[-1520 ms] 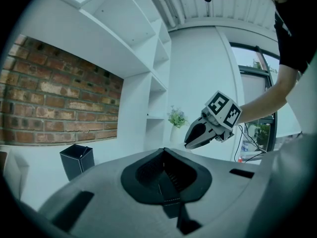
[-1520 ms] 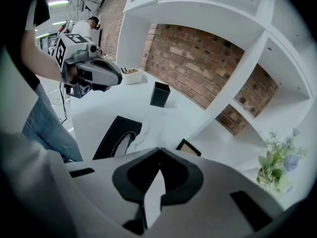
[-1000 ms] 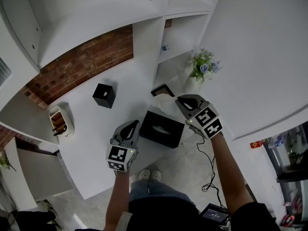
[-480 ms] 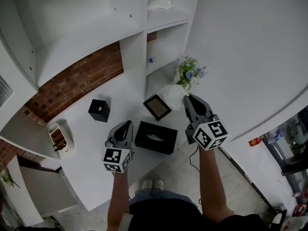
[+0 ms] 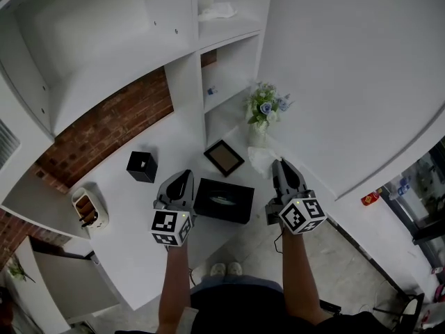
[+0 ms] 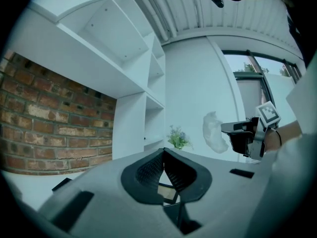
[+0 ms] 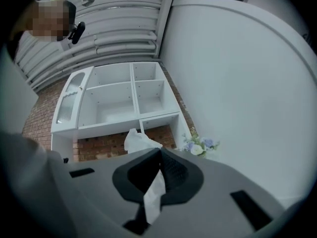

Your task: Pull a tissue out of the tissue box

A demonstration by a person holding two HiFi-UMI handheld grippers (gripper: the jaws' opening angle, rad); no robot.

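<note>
The black tissue box (image 5: 224,200) lies on the white table (image 5: 132,249) with its slot facing up. My left gripper (image 5: 180,184) hovers at the box's left end; its jaws are shut with nothing between them (image 6: 163,151). My right gripper (image 5: 281,165) is held to the right of the box, off the table's edge, and is shut on a white tissue (image 5: 262,160). In the right gripper view a strip of tissue (image 7: 154,197) runs between the jaws of the gripper (image 7: 160,151) and bunches up beyond the tips. The tissue (image 6: 214,132) hangs free of the box.
A small picture frame (image 5: 224,157) lies behind the box, and a vase of flowers (image 5: 264,108) stands by the wall. A small black cube box (image 5: 142,166) and a white toaster-like thing (image 5: 87,211) sit to the left. White shelves (image 5: 222,30) rise behind.
My right gripper has swung rightward away from the box with the tissue and rolled its wrist. My left gripper has lifted a little beside the box.
</note>
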